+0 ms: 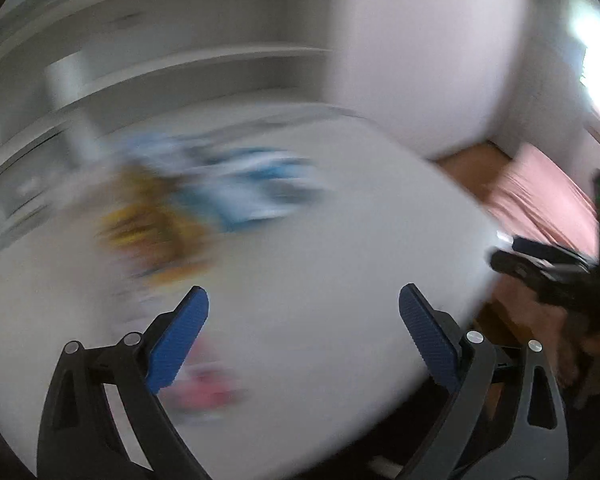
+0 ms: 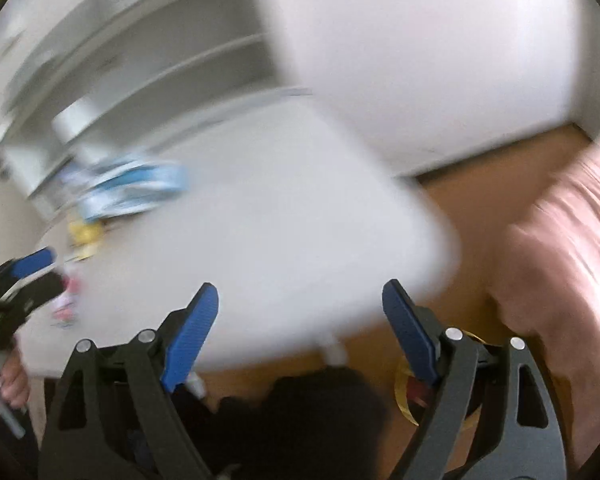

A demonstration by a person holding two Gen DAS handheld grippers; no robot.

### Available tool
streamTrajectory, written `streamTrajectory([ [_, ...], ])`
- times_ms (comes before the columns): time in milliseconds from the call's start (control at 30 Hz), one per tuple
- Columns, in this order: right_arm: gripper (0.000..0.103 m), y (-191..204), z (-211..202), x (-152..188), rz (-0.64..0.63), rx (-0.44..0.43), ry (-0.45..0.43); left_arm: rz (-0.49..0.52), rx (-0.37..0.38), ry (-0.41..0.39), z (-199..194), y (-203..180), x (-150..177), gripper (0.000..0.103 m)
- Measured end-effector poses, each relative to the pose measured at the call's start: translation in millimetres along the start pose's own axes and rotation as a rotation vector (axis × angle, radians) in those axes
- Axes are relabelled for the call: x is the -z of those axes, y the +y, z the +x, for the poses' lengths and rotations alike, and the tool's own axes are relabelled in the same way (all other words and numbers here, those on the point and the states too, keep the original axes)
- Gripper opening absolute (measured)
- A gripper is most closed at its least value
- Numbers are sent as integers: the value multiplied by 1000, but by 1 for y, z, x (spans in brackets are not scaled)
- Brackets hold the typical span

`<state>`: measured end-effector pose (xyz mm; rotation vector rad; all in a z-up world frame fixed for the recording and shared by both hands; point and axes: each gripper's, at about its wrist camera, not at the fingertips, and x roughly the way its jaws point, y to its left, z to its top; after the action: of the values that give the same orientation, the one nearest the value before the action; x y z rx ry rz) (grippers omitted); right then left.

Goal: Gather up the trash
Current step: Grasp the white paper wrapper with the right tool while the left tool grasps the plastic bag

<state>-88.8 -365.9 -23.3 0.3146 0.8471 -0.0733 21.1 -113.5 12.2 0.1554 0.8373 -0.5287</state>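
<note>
**Fig. — Both grippers over white table, trash scattered at far-left side**

Heavy motion blur in both views; item identities approx. only.

Left gripper (image 1: 302, 316): blue-padded fingers (image 1: 178, 344) spread wide, nothing between them. It hangs over the white table (image 1: 340, 240), near its front edge. A pink/red wrapper-like scrap (image 1: 210, 392) lies on the table just beside the left finger, partly behind its pad, not between the fingers. Farther off, toward the table's far-left corner: a yellow-brown wrapper (image 1: 156, 228) and, touching or overlapping it, blue-white packaging (image 1: 256, 188). Whether these are one pile or separate pcs cannot be told.

Right gripper (image 2: 300, 312): fingers (image 2: 190, 340) also spread wide, empty, positioned at the table's front-right corner, w/ orange-brown floor (image 2: 460, 208) and a pink fabric (image 2: 560, 240) to the right. Same trash appears well left of these fingers: blue-white packaging (image 2: 132, 184), yellow scrap (image 2: 85, 236), pink/red scrap (image 2: 66, 304) beside the other gripper's tip. White shelving (image 2: 160, 60) stands behind the table.
</note>
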Motion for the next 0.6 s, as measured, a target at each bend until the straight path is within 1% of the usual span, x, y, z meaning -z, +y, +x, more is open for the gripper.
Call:
streamTrajectory([
  [100,81,84,33,-12,-138,-159,77,-113,-127,-23,-19,74,9,93],
  [167,81,128,50,-12,-211,-216,119,-178,-193,-23,-28,116,16,93],
  [233,81,174,65,-9,-291,-257,156,-229,-225,-20,-31,146,21,93],
  [267,81,192,70,-7,-327,-267,166,-256,-243,-18,-33,167,23,93],
  [300,81,207,74,-6,-359,-274,176,-273,-259,-19,-34,178,25,93],
  [367,81,235,86,-4,-414,-280,196,-282,-276,-22,-33,189,27,93],
  [433,81,255,95,-3,-442,-278,208,-274,-284,-21,-29,195,25,93],
  [500,81,266,103,-1,-462,-265,213,-256,-276,-32,-22,200,17,93],
  [600,81,278,114,2,-489,-222,218,-245,-278,-23,-8,212,4,93],
])
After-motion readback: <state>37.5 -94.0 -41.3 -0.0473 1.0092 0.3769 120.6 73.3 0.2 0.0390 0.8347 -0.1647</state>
